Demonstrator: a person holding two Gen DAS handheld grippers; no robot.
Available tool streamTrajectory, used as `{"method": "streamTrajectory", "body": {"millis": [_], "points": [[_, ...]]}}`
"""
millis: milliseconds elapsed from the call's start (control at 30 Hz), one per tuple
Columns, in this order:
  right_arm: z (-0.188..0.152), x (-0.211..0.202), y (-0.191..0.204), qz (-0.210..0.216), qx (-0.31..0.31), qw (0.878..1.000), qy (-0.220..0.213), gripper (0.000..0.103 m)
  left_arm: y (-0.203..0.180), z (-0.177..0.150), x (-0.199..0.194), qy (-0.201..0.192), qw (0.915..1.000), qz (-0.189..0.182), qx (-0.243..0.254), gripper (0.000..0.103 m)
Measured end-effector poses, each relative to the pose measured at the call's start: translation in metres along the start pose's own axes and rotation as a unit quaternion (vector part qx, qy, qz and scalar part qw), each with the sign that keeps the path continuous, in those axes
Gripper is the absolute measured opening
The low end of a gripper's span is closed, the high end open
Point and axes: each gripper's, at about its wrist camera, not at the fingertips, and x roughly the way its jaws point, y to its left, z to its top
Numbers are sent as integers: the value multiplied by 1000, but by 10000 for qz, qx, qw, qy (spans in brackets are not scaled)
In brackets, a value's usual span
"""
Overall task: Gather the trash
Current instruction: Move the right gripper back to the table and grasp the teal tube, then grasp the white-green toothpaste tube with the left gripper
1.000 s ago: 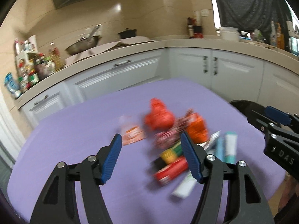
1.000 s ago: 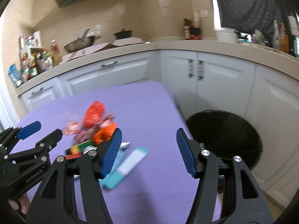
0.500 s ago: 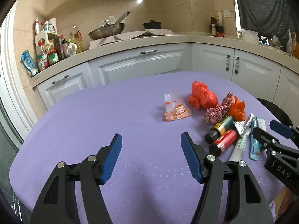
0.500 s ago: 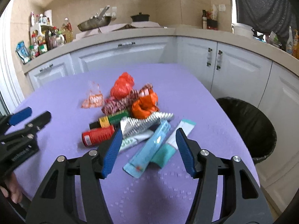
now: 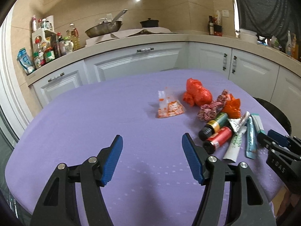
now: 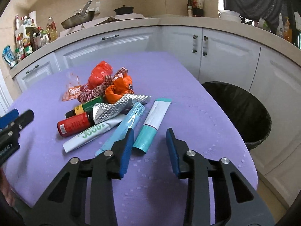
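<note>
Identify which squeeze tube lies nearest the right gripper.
The teal-and-white tube, its teal end just ahead of the right gripper; the blue tube and white green-lettered tube lie further left.

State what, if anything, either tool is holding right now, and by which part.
Nothing is held. The left tool and the right tool both stand open above the purple table, with the trash pile untouched.

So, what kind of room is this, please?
Most likely a home kitchen. A wok and a black pot sit on the counter, with sauce bottles crowded at its left end and white cabinets below. The purple table holds the trash.
</note>
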Motion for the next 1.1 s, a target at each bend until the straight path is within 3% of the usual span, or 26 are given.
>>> {"method": "streamTrajectory", "body": {"millis": [167, 267, 367, 733, 1100], "points": [[1, 3, 4, 64, -117, 9999, 7, 33, -12, -2, 0, 30, 9998, -149, 130, 64], [1, 6, 1, 72, -118, 9999, 56, 19, -20, -3, -1, 17, 9995, -247, 191, 64], [1, 6, -4, 105, -40, 9999, 29, 15, -29, -2, -2, 0, 9991, -354, 244, 64], [2, -5, -26, 64, 102, 9998, -131, 14, -65, -6, -2, -19, 9958, -688, 609, 64], [0, -11, -45, 111, 293, 9993, -209, 14, -98, -10, 9, 128, 9897, -929, 1081, 35]]}}
